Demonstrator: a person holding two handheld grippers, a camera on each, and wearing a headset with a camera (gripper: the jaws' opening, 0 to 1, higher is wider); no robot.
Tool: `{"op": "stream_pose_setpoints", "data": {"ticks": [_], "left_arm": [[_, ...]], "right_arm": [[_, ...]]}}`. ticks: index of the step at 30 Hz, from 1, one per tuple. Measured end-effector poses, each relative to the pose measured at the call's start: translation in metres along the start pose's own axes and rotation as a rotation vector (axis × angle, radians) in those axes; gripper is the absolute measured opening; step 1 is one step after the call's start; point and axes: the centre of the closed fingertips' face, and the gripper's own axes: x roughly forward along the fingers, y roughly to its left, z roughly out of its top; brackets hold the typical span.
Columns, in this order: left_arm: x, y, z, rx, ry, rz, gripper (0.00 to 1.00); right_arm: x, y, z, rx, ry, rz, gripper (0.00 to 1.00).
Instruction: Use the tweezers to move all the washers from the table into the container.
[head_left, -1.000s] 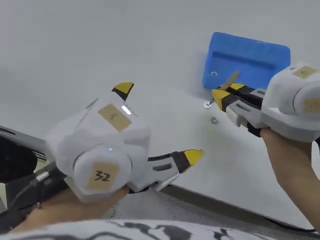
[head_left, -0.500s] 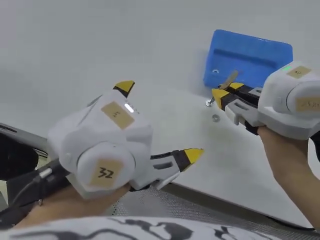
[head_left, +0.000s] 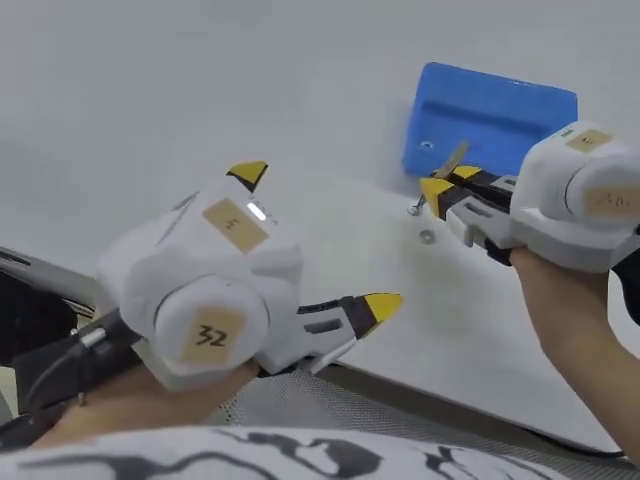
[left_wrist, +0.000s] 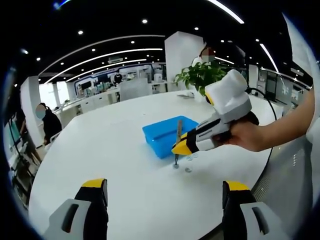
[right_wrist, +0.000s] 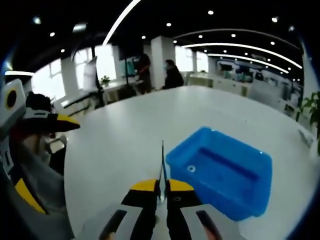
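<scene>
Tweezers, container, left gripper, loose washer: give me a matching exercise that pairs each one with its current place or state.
Things:
1. tweezers
2. container
3. left gripper
4. loose washer

Places and states:
A. open, nothing between the jaws
B. lies on the white table, outside the container
C. clamped in the right gripper, tips pointing down toward the table
D. blue, with a single washer inside

Pairs: 1-C, 2-D, 3-A, 4-B
</scene>
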Motion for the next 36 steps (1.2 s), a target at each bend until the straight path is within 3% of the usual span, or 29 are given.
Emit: {"op": "stream_pose_setpoints", "data": {"ticks": [7,11,20,23,28,36], "left_arm": [[0.000,-0.002,-0.001,0.012,-0.001,-0.006,0.98],[-0.001,-0.002,0.003,0.004,-0.021,-0.012,0.99],[-0.001,-0.002,0.003,0.007,-0.020,-0.009,0.99],[-0.001,-0.003,0.003,0.009,-0.017,-0.008,0.99],[0.000,-0.002,0.000,0.009,-0.010,-0.006,0.99],[0.000,-0.002,0.001,0.014,0.002,-0.003,0.99]], "right_arm": [[-0.019,0.003,0.019,0.052,-0.050,0.019,0.02],[-0.029,0.001,0.030,0.034,-0.072,0.013,0.02],[-0.040,-0.001,0.061,0.009,-0.128,0.017,0.02],[-0.038,-0.010,0.072,-0.003,-0.151,-0.007,0.02],[-0.032,-0.024,0.079,0.001,-0.163,-0.040,0.02],[-0.006,-0.052,0.061,0.013,-0.121,-0.126,0.02]]}}
